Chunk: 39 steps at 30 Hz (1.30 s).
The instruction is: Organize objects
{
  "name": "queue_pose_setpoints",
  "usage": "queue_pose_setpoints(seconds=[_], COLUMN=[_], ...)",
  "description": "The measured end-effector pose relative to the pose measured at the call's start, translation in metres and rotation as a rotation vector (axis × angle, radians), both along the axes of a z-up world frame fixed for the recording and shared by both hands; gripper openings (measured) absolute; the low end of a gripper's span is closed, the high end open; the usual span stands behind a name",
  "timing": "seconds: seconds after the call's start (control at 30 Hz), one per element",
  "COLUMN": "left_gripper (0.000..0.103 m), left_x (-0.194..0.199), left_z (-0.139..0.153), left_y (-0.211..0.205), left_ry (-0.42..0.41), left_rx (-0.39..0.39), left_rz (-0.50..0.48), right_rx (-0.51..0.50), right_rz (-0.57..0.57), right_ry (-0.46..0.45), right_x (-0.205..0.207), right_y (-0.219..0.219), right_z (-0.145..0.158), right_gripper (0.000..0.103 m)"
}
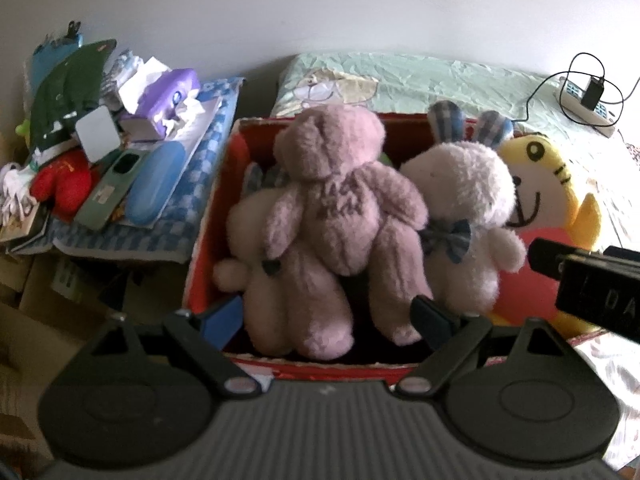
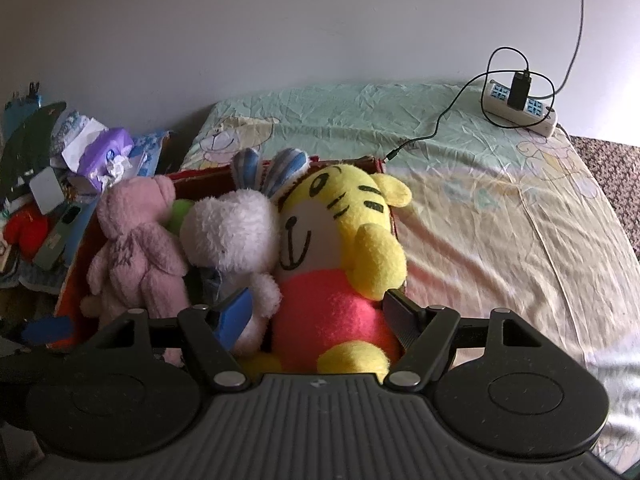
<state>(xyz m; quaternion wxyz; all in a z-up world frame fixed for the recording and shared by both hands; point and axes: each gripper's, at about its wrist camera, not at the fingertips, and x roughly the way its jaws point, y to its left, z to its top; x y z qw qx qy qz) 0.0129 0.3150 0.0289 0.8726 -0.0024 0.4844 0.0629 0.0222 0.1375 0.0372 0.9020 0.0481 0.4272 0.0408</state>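
Note:
A red box on the bed holds several plush toys. A pink bear lies over a cream plush, next to a white rabbit. My left gripper is open around the bear's legs, just above the box's near edge. A yellow tiger plush in a pink shirt sits at the box's right end. My right gripper is open, its fingers on either side of the tiger's body. The right gripper's body also shows in the left wrist view.
A cluttered pile of tissues, a blue case, a red plush and books lies left of the box. A green bed sheet stretches to the right. A power strip with charger and cable lies at its far right.

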Motion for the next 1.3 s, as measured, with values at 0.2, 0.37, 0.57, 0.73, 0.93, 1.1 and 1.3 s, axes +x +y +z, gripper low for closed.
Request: queue_pose_setpoints(seconds=[0.2, 0.37, 0.57, 0.73, 0.93, 1.1, 1.3], left_gripper=[0.092, 0.095, 0.095, 0.095, 0.095, 0.095, 0.095], left_x=[-0.001, -0.002, -0.001, 0.000, 0.002, 0.006, 0.012], left_z=[-0.001, -0.003, -0.002, -0.002, -0.001, -0.003, -0.005], left_y=[-0.003, -0.004, 0.000, 0.003, 0.005, 0.011, 0.012], left_ry=[0.003, 0.003, -0.001, -0.007, -0.014, -0.006, 0.003], left_rx=[-0.003, -0.009, -0.005, -0.009, -0.008, -0.022, -0.028], left_rz=[-0.020, -0.023, -0.016, -0.012, -0.009, 0.000, 0.004], right_rx=[0.008, 0.026, 0.023, 0.015, 0.014, 0.011, 0.015], right_rz=[0.000, -0.014, -0.017, -0.008, -0.005, 0.003, 0.006], right_ry=[0.005, 0.005, 0.002, 0.006, 0.010, 0.023, 0.038], right_x=[-0.002, -0.004, -0.005, -0.004, -0.001, 0.003, 0.008], right_y=[0.001, -0.001, 0.001, 0.003, 0.003, 0.004, 0.002], right_z=[-0.002, -0.002, -0.001, -0.003, -0.005, -0.008, -0.014], right_gripper=[0.073, 0.071, 0.071, 0.071, 0.071, 0.071, 0.070])
